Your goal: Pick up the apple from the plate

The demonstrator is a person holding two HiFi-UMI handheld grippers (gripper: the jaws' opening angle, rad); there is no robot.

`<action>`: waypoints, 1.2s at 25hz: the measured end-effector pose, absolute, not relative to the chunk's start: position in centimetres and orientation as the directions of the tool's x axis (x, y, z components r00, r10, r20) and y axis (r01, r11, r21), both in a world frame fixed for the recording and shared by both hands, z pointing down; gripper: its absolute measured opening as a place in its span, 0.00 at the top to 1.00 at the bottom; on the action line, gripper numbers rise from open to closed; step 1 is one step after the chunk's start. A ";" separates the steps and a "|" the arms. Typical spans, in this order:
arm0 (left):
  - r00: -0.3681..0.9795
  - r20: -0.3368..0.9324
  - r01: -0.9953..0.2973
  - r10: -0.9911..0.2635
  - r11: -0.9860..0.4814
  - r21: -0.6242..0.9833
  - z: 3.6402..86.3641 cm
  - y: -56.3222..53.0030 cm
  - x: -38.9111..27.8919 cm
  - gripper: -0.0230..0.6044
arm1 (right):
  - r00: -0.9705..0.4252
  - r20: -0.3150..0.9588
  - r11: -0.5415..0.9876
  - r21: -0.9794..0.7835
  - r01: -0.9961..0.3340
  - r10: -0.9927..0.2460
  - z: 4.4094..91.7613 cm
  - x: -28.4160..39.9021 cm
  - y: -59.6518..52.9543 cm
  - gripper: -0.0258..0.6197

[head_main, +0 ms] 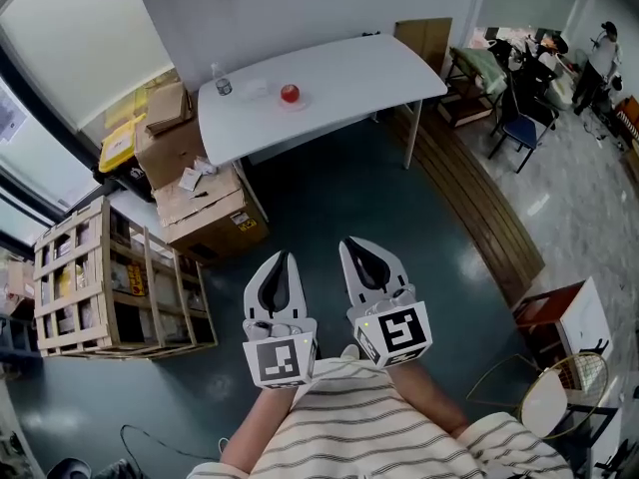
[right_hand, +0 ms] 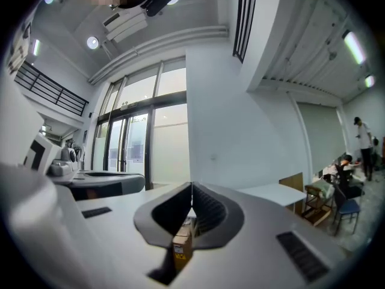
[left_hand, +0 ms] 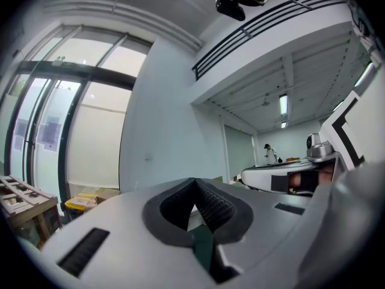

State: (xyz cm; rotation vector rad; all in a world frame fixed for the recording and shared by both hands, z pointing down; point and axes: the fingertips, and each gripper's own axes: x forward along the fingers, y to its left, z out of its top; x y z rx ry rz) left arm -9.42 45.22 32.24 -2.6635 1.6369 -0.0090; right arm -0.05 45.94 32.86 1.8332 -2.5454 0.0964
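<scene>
A red apple [head_main: 290,93] lies on a small white plate [head_main: 298,103] on the white table [head_main: 359,73], far ahead across the dark floor in the head view. Both grippers are held level and close to the person's body, well short of the table. My left gripper [head_main: 283,258] is shut, its tips meeting with nothing between them. My right gripper [head_main: 351,244] is shut and empty too. In the left gripper view the left gripper [left_hand: 194,181] has its ribbed pads together at the tip. The right gripper [right_hand: 192,186] looks the same in its own view.
A small bottle [head_main: 223,84] stands at the table's left end. Cardboard boxes [head_main: 200,203] are stacked left of the table, and wooden crates [head_main: 105,282] sit further left. A wooden bench [head_main: 479,198] runs along the right. People and chairs [head_main: 529,128] are at the far right.
</scene>
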 end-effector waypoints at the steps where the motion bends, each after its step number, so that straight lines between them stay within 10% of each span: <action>1: 0.447 -0.004 -0.895 -0.895 -0.447 -0.016 32.3 45.2 -9.2 0.96 | -0.320 0.040 0.318 -0.046 -0.947 -0.947 33.0 0.2 45.8 0.94; 30: 0.485 -0.006 -0.874 -0.875 -0.485 0.028 33.5 19.3 -10.2 0.96 | -0.304 0.055 0.303 -0.028 -0.953 -0.951 33.1 -1.7 20.5 0.94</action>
